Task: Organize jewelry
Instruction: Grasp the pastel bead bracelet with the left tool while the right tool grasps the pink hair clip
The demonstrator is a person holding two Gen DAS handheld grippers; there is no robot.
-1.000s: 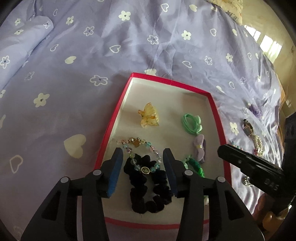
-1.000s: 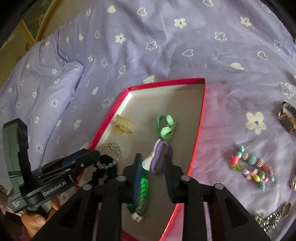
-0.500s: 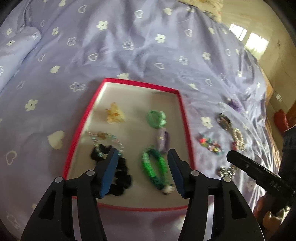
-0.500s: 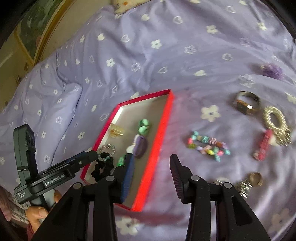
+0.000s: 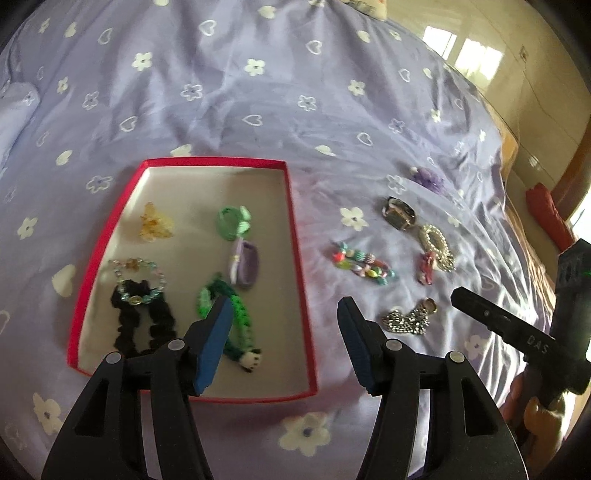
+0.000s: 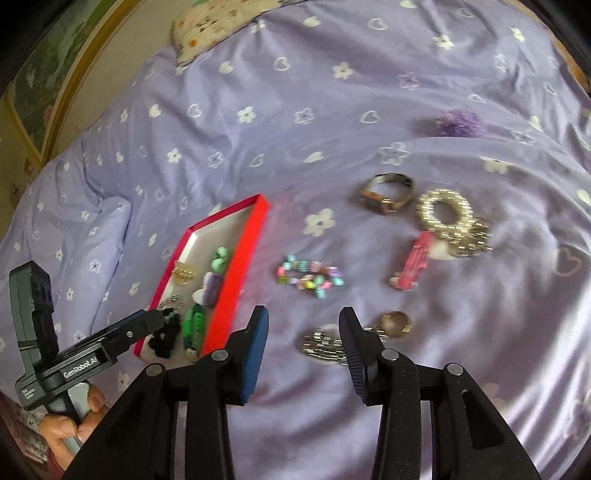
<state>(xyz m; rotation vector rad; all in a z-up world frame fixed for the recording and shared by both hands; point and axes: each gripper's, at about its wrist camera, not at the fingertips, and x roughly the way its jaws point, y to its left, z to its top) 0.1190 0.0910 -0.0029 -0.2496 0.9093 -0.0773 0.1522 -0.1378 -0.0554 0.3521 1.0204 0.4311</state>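
A red-rimmed tray (image 5: 295,236) (image 6: 236,266) lies on the purple bedspread and holds a yellow claw clip (image 5: 154,223), a green hair tie (image 5: 232,221), a purple clip (image 5: 246,266), a beaded bracelet (image 5: 138,280), a black scrunchie (image 5: 142,325) and a green braided band (image 5: 229,321). My left gripper (image 5: 284,321) is open and empty above the tray's right rim. My right gripper (image 6: 303,332) is open and empty over a silver chain (image 6: 321,345). Right of the tray lie a colourful bead bracelet (image 6: 308,277), a pink clip (image 6: 412,262), a watch (image 6: 386,192) and a pearl ring (image 6: 445,210).
A purple fluffy piece (image 6: 458,123) lies farther back on the bedspread. A patterned pillow (image 6: 218,26) sits at the head of the bed. A folded duvet edge (image 6: 81,229) rises at the left. A wooden floor and a red object (image 5: 546,210) lie beyond the bed's right edge.
Both grippers have pulled back and swung right, away from the tray's contents. The right gripper let go of the purple clip in the tray and now hovers open over the loose jewelry.
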